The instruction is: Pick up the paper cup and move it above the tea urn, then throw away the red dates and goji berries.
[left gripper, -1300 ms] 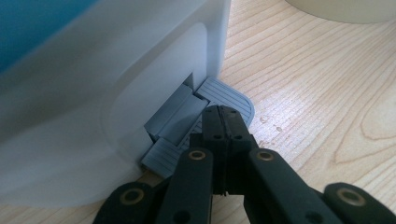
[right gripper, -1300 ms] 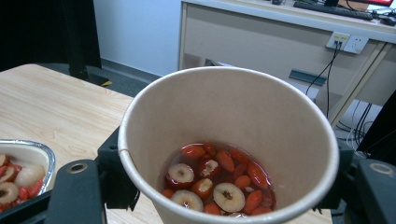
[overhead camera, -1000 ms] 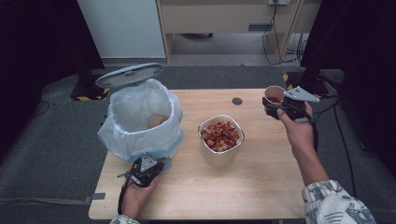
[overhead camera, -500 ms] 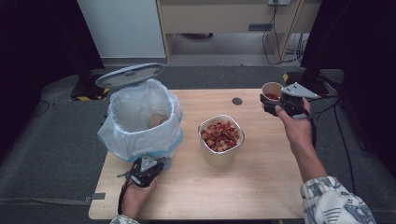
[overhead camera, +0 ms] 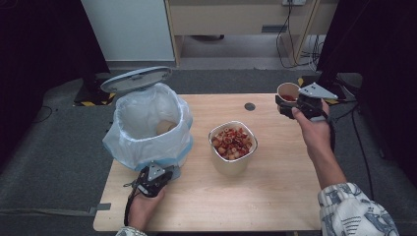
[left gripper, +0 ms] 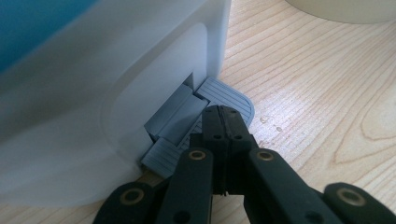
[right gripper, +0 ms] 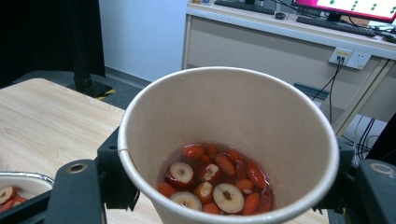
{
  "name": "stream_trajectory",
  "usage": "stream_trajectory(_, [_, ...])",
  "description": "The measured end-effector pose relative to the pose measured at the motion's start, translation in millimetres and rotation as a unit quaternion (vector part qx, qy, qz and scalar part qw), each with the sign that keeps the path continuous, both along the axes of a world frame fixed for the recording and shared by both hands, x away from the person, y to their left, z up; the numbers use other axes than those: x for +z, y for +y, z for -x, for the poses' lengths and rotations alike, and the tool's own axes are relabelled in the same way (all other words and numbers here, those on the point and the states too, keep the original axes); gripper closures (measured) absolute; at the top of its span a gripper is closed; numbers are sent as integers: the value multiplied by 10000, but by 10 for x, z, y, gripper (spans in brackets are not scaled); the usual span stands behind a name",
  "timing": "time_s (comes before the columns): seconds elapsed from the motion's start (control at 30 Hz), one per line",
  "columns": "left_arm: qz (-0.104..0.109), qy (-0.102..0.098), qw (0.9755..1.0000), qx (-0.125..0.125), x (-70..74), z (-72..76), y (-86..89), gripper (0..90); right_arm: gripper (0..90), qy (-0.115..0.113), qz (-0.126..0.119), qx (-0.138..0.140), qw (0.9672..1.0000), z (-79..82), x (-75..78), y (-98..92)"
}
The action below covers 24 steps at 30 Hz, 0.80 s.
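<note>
No readable text, labels, brands, numbers or signs anywhere

Lab or office recording room, wooden table (overhead camera: 275,196) on grey carpet (overhead camera: 44,147), black curtains (overhead camera: 44,44), desk (right gripper: 280,42) with keyboard (right gripper: 334,21), wall sockets (right gripper: 348,57), trailing cables (overhead camera: 290,37)

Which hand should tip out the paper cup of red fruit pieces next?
Right. The right gripper already clamps the tan paper cup, upright. The left gripper is shut, pressing the white bin's grey pedal, lid up.
</note>
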<state>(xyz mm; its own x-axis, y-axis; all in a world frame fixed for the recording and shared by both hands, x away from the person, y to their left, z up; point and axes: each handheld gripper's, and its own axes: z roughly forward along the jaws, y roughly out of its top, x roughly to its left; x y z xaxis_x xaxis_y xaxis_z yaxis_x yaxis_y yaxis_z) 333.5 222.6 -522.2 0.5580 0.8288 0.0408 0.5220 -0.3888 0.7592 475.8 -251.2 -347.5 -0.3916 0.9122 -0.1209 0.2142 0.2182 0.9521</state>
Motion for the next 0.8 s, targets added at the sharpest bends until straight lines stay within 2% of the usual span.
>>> stream_trajectory(0.47, [-7,0,10000,-1,1,0,-1,892,281,-18,23,14,10000,-24,60,26])
stream_trajectory(0.63, [-5,-3,10000,-2,0,0,-1,892,281,-67,86,165,9998,-38,124,127])
stream_trajectory(0.8, [-2,-2,10000,0,0,1,-1,892,281,-101,121,139,9998,-70,205,141])
